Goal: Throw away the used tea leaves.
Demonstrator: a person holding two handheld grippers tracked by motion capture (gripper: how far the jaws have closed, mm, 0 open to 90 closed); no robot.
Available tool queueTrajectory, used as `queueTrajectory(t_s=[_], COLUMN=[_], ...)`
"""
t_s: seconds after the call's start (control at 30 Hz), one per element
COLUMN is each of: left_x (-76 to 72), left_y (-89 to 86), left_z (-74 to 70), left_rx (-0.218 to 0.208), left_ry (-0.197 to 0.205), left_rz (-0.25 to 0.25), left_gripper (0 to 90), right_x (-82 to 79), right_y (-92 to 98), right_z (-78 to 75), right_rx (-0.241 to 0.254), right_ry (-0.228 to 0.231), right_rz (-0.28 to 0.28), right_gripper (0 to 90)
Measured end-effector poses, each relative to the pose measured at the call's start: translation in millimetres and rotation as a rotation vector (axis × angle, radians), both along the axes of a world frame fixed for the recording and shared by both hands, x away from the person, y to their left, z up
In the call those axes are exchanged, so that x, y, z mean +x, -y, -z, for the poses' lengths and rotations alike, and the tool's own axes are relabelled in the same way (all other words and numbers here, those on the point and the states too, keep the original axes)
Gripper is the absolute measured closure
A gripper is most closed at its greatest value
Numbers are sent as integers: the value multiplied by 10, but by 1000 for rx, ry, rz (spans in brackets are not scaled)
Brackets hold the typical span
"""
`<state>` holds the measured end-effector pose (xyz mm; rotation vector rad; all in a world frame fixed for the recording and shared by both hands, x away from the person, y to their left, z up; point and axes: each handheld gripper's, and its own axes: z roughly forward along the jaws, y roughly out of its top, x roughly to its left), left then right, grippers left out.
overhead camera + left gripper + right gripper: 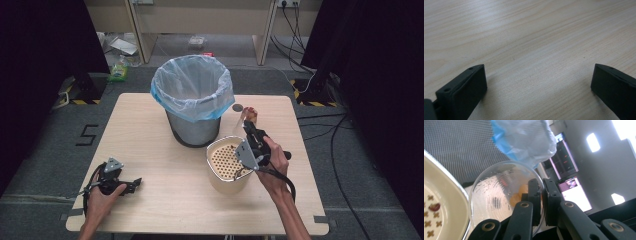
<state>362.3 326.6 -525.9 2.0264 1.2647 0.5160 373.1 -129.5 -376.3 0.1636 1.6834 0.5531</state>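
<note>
Right gripper (248, 126): jaws narrow, clamped on the rim wall of a clear plastic cup (246, 116); in the right gripper view one jaw sits inside the cup (504, 195), the other outside. Cup is tipped, mouth toward the camera on that gripper, long axis roughly in line w/ the jaws. Cup is hard to make out in the high view: transparent, partly covered by the gripper, w/ an orange-red patch at its top. Something orange shows through the wall in the right gripper view; cannot tell what it is.

Cup location: held above the table (150, 200), toward the far right edge, just beside the mesh bin (193, 127) and just beyond the cream strainer bowl (227, 162).

Bin: near the far edge, centre, lined w/ a pale blue bag (192, 85). Bowl base is perforated; a dark red bit (434, 207) lies on it, cut off by the frame edge. A small dark disc (237, 107) lies on the table right of the bin; too small to identify.

Left gripper (134, 184): near left corner, jaws wide apart, nothing between them, low over bare wood.
</note>
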Motion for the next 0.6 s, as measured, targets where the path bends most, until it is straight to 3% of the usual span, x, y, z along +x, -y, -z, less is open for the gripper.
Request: queueTrajectory(t_s=[0.13,0.23,0.37,0.43,0.5,0.57,0.6], left_x=[0,0,-1,-1,-1,-1,-1], left_y=[0,0,0,0,0,0,0], left_z=[0,1,0,0,0,0,0], left_rx=[0,0,0,0,1,0,0], left_ry=[0,0,0,0,0,0,0], left_rz=[0,0,0,0,-1,-1,-1], left_gripper=[0,0,0,0,0,0,0], right_x=[-129,-192,-274,-252,-248,-273,-298], right_y=[-8,-56,-99,-120,-114,-143,-154], right_z=[51,96,114,163,212,228,234], right_rx=[1,-58,-69,-97,-73,-120,-121], right_ry=[86,132,190,171,183,195,213], right_rz=[-9,-14,-27,-22,-25,-32,-27], right_gripper=[864,866,874,874,876,876,877])
